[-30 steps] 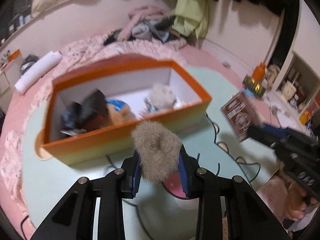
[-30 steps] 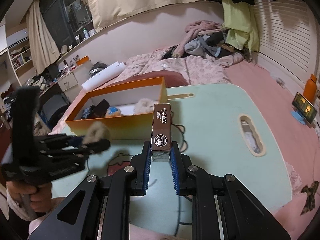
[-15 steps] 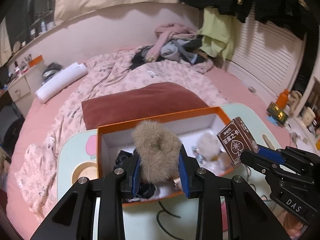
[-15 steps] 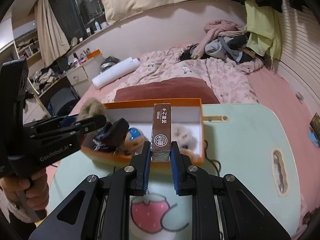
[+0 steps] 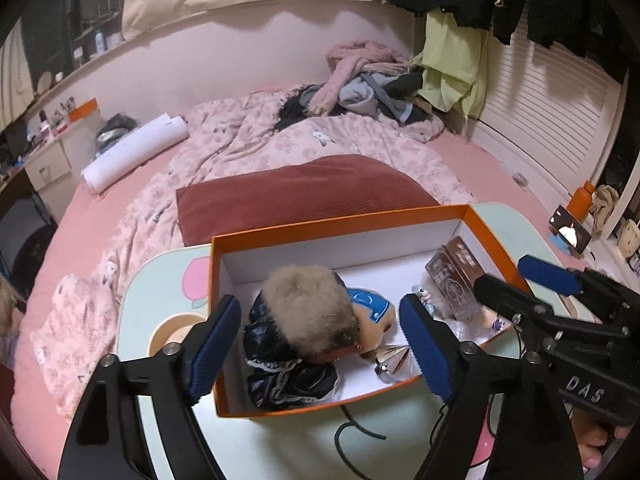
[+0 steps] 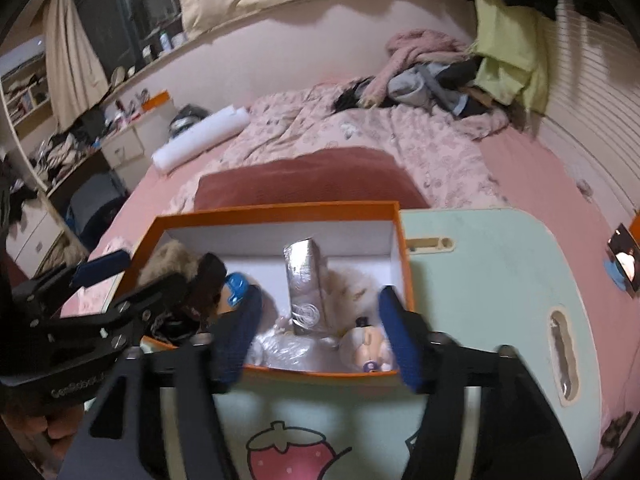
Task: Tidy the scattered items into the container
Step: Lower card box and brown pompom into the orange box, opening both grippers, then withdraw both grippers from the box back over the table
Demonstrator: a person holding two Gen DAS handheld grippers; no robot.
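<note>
An orange box [image 5: 404, 216] with a white inside sits on the pale green table [image 5: 168, 280]; it also shows in the right wrist view [image 6: 280, 210]. My left gripper [image 5: 320, 344] is open above its left half. A beige furry item [image 5: 312, 312] lies below it on a black garment [image 5: 280, 372]. My right gripper [image 6: 318, 336] is open above the box's right half. The brown card box [image 6: 306, 288] stands inside between its fingers, also seen in the left wrist view [image 5: 452, 280]. A blue-capped doll [image 5: 372, 308] lies in the box.
A small figure [image 6: 368, 344] and plastic wrap [image 6: 288, 352] lie at the box's near wall. A black cable [image 5: 360, 432] runs on the table in front. A maroon pillow [image 5: 304, 196] and a bed lie behind. A phone stand [image 5: 568, 232] stands at the right.
Both grippers have opened over the box. The furry item dropped from the left gripper and the card box from the right gripper, both now inside the box.
</note>
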